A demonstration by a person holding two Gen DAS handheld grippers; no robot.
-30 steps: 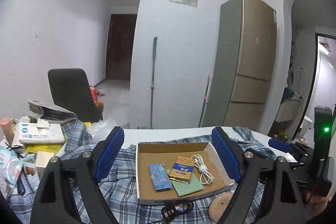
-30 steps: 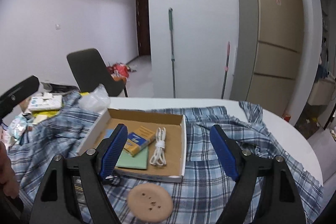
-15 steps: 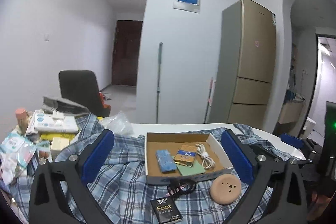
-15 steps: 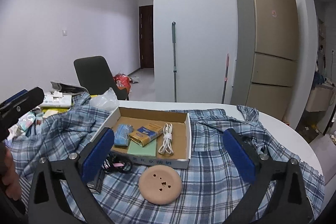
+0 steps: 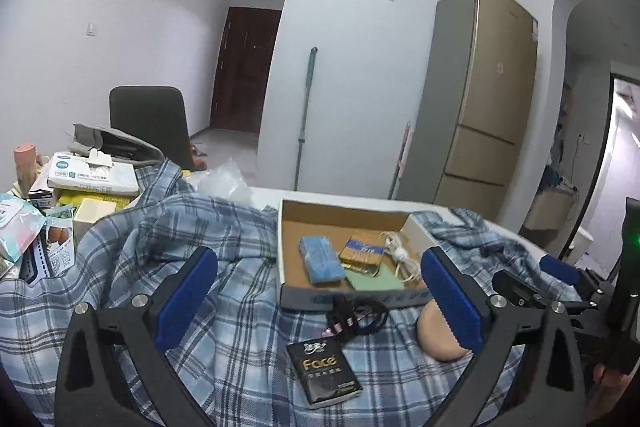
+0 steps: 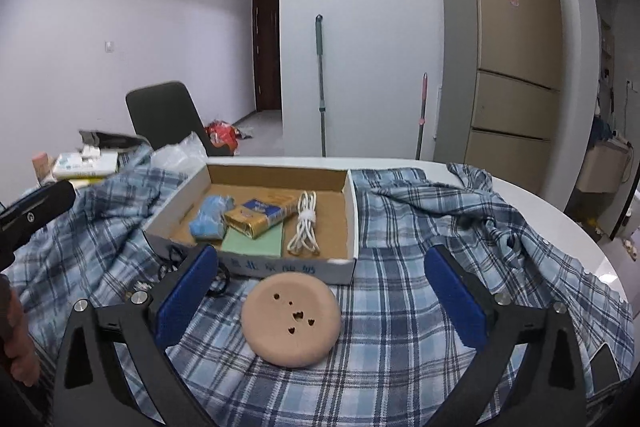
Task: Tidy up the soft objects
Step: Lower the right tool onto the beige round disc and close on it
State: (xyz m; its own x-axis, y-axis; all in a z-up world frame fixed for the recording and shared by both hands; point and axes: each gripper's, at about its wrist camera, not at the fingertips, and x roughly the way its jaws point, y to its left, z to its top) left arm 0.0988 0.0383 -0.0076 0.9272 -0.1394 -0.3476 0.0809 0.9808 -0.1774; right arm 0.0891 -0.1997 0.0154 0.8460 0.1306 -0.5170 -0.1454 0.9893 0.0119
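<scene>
item: plaid shirt, the soft thing to organize. location: spread rumpled across the bench, lying under the cardboard box, the tan round disc, the black tissue pack and the black cable.

your right hand-held gripper: released, jaws spread to their widest within the last second, nothing between the pads but the disc lying on the cloth below.

your left hand-held gripper: released too, jaws likewise just spread wide, the tissue pack and cable lying low between them, untouched.

key relation: the shirt lies ahead of and below both; its long run goes side to side across your reach. judged, your right is nearer the free cloth at the collar side, your left nearer the bunched sleeve.
</scene>
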